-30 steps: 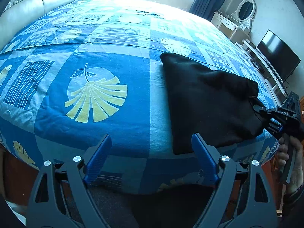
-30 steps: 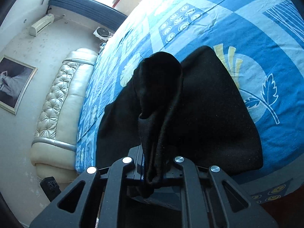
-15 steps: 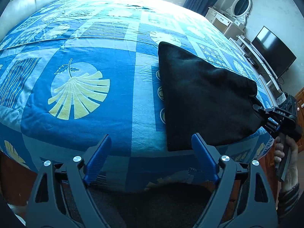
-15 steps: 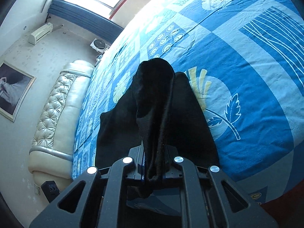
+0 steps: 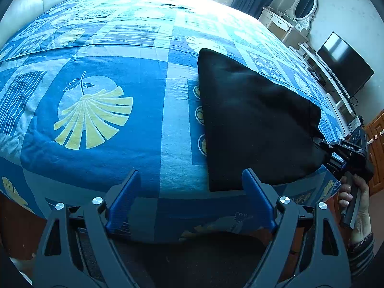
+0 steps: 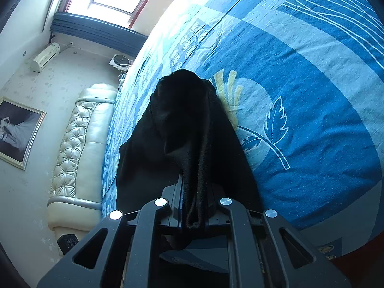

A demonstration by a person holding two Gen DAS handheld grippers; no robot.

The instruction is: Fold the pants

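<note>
The black pants (image 5: 252, 120) lie folded on the blue patterned bedspread (image 5: 96, 144), near the bed's front right edge. My right gripper (image 5: 322, 145) is shut on a bunched corner of the pants and lifts it off the bed at the right. In the right wrist view the pinched black fabric (image 6: 189, 129) rises between the shut fingers of the right gripper (image 6: 195, 212). My left gripper (image 5: 189, 182) is open and empty, its blue pads (image 5: 122, 199) apart above the bed's front edge, just left of the pants' near corner.
A white tufted headboard (image 6: 79, 134) runs along one side of the bed. A TV (image 5: 345, 64) on a low stand and a white dresser with an oval mirror (image 5: 303, 7) stand at the far right. A window with blue curtains (image 6: 108, 0) is behind the bed.
The left gripper has shifted along the bed's front edge, bringing the pants' near corner closer to its right finger. The right gripper still grips the pants; in its view the raised fabric looks narrower.
</note>
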